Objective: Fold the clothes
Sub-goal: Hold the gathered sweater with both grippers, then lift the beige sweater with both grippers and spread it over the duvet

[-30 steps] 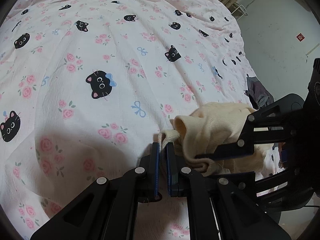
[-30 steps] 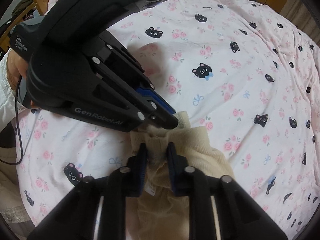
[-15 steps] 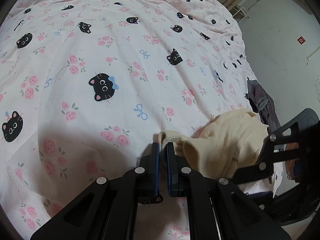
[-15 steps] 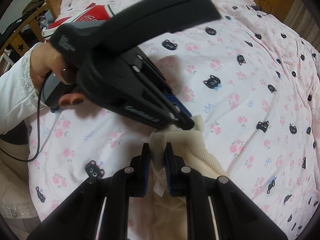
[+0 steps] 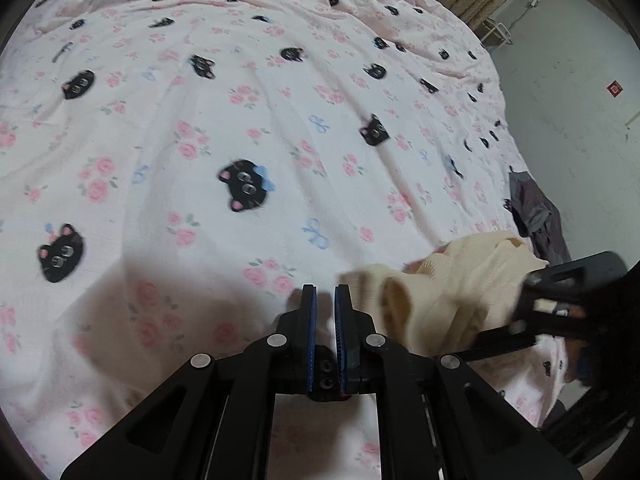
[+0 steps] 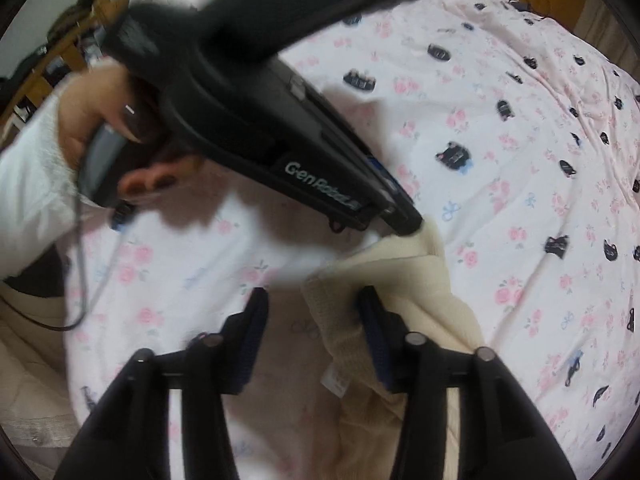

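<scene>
Left wrist view: the left gripper (image 5: 325, 294) sits low over the bedsheet (image 5: 248, 120), a pink sheet w/ black cat faces, roses and blue bows. Its blue-padded fingers (image 5: 310, 320) stand slightly apart; a narrow gap shows between them and no cloth is in that gap. The cream knit garment (image 5: 452, 296) lies bunched on the sheet just right of the fingertips, near the bed's right edge. Whether its nearest edge touches the right-hand pad cannot be told due to blur. The right gripper (image 5: 532, 312) enters from the right, its black frame over the garment's far side. A dark grey cloth (image 5: 536, 212) hangs at the bed edge beyond the garment. Grey wall (image 5: 568, 112) behind.

Right wrist view: the right gripper (image 6: 316, 308) is spread wide. A ribbed edge of the garment (image 6: 420, 280) rises between the fingers, lying against the right-hand pad (image 6: 374, 328); the left-hand pad is clear of it, so nothing is pinched. A white label (image 6: 336, 380) shows on the fabric below. The left gripper's tip (image 6: 404, 220) touches the garment's top corner. A hand (image 6: 108, 132) in a white sleeve (image 6: 28, 184) grips its handle; a cable (image 6: 80, 280) hangs down from it. Image is motion-blurred.
</scene>
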`<state>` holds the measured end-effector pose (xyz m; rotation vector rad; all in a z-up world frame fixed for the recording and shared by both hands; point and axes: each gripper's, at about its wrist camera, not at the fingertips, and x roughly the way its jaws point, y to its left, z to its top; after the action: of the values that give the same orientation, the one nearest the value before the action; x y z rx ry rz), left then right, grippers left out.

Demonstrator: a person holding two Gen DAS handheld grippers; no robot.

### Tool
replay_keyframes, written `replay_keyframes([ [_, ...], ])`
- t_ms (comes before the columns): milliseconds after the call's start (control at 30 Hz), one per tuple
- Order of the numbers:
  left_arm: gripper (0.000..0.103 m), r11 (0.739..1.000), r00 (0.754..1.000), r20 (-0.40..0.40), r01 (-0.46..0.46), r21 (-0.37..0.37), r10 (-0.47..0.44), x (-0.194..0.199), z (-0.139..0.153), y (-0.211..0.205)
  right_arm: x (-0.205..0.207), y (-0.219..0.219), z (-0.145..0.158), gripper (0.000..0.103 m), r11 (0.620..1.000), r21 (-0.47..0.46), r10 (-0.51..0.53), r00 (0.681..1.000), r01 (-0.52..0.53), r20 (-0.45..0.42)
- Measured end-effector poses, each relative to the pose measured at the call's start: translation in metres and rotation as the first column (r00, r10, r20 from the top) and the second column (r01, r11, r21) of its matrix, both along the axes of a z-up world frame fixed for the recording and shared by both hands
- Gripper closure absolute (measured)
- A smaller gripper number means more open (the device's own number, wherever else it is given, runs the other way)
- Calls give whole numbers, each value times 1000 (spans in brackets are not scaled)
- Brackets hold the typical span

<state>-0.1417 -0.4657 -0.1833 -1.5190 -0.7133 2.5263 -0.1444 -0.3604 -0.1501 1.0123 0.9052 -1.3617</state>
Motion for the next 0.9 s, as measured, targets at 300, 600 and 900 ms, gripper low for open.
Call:
replay_keyframes([
  [300,95,999,997,-59,50,17,-48,15,27,5,-58,39,39,52,994,-23,-108,994,108,14],
  [600,95,978,978,13,208,-3,-208,16,17,60,-95,15,20,65,994,34,-109,992,107,66],
  [900,95,983,983,14,185,-1,-185,15,21,50,-83,-23,-9,65,992,128,-11,995,-2,101],
])
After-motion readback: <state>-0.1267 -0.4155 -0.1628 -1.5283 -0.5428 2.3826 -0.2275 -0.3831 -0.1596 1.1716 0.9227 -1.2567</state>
